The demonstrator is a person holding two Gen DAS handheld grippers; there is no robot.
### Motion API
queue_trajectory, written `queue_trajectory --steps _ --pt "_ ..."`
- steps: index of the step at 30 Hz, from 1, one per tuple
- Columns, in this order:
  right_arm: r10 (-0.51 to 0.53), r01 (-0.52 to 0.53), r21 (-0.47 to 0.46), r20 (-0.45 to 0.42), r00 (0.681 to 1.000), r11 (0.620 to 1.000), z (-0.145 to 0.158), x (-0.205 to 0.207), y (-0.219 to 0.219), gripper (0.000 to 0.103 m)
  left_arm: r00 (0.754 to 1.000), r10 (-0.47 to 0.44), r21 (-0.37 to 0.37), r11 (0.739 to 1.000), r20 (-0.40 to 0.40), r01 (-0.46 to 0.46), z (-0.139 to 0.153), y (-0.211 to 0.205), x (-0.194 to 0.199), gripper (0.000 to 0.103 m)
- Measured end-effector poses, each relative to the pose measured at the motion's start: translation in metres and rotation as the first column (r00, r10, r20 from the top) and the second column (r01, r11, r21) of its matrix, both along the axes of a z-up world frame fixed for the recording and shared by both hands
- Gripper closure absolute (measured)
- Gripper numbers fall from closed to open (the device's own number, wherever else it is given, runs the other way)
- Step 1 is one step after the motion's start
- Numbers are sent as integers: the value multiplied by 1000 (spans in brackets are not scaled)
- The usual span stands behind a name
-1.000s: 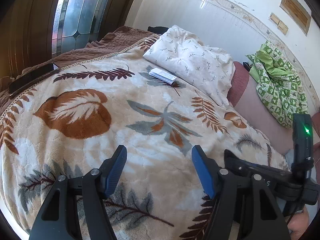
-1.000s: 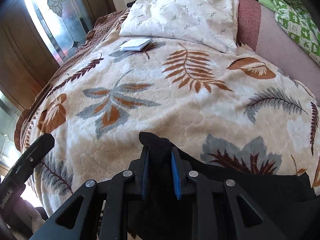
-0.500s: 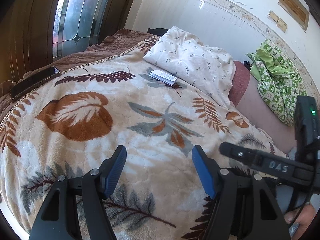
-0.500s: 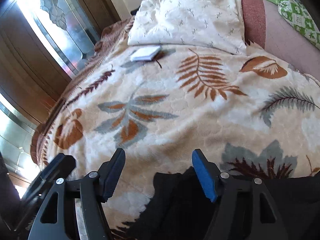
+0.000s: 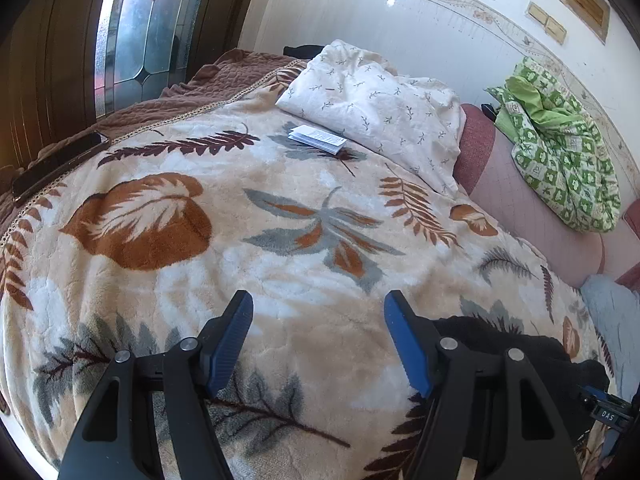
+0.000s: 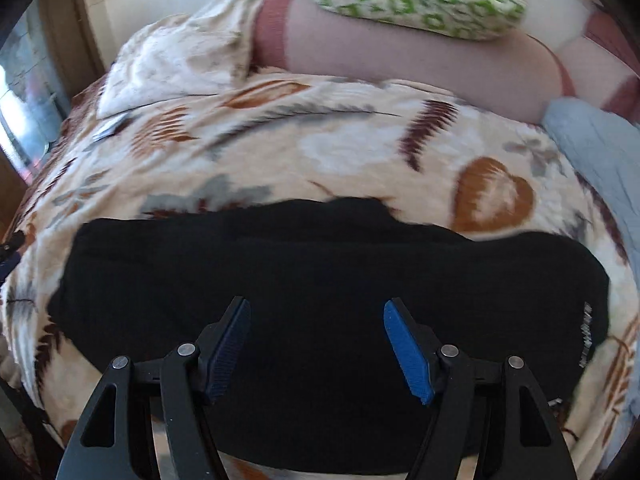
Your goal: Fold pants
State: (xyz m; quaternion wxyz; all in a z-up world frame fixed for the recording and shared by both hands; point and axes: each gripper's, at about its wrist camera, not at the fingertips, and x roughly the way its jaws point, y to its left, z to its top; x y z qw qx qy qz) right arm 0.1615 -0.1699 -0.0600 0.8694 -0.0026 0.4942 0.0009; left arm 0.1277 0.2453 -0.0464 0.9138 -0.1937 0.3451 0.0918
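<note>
The black pants (image 6: pixel 320 260) lie folded in a wide flat band across the near part of the leaf-patterned blanket (image 6: pixel 360 148). My right gripper (image 6: pixel 317 308) hovers over their middle, pointing steeply down, open, with only the cloth below between its blue pads. The view there is blurred by motion. In the left wrist view one end of the pants (image 5: pixel 500 340) shows at the lower right. My left gripper (image 5: pixel 318 300) stands open above bare blanket (image 5: pixel 280 240) just left of that end, holding nothing.
A white sprigged pillow (image 5: pixel 376 108) and a small folded leaflet (image 5: pixel 318 140) lie at the head of the bed. A green patterned cloth (image 5: pixel 560 152) sits on the pink bolster (image 5: pixel 532 216). A pale blue cloth (image 6: pixel 592 152) lies at the right, a dark phone (image 5: pixel 56 164) at the left edge.
The right gripper let go of the pants fold it pinched, opened wide and swung right, now over the pants' middle. The left gripper has stayed in place, open.
</note>
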Motion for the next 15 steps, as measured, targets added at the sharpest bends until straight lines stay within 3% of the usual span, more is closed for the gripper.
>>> queue_trajectory --steps 4,8,12,15 --pt "-195 195 8 -14 981 981 -2 -22 -90 29 999 -50 63 997 10 50 4 -20 -4 35" --pt "-291 288 78 34 956 954 14 -44 -148 29 991 -132 56 990 -14 133 13 -45 -4 35" --pt "-259 240 191 78 963 952 34 -32 -155 29 968 -246 157 956 -37 249 28 -96 4 35" --pt "-129 93 299 103 986 950 45 1 -127 29 946 -319 188 927 -67 326 28 -134 21 35"
